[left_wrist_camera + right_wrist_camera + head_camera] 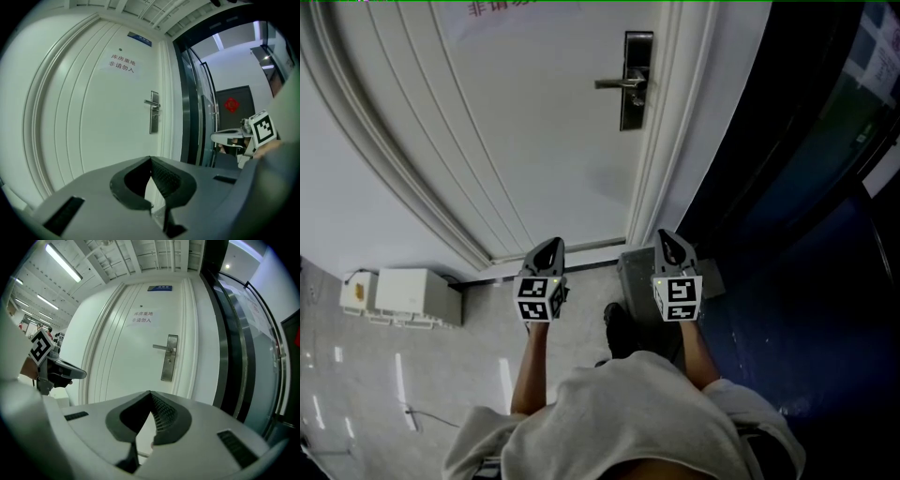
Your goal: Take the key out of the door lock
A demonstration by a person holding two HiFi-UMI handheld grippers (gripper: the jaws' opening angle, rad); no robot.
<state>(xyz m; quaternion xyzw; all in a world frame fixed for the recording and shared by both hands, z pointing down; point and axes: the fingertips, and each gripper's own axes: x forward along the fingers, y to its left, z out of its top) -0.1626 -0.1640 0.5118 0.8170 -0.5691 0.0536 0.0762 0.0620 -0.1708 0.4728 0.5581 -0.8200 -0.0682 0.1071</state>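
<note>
- A white box sits on the floor at the far left, against the wall beside the door frame.
- The left gripper is held out in front of the person, pointing towards the foot of the door. Its fingers are pressed together at the tips, with nothing between them and nothing touched.
- The white panelled door fills the middle, closed, with a paper notice stuck high on it.
- The door lock, a dark upright plate with a lever handle pointing left, is mounted near the door's right edge. It lies well ahead of both grippers. Whether a key sits in it is too small to tell in any view.
- The right gripper is level with the left one and near it, aimed at the door below the lock. Its fingers are closed tip to tip, holding nothing.
- A dark glass partition runs along the right side.
</note>
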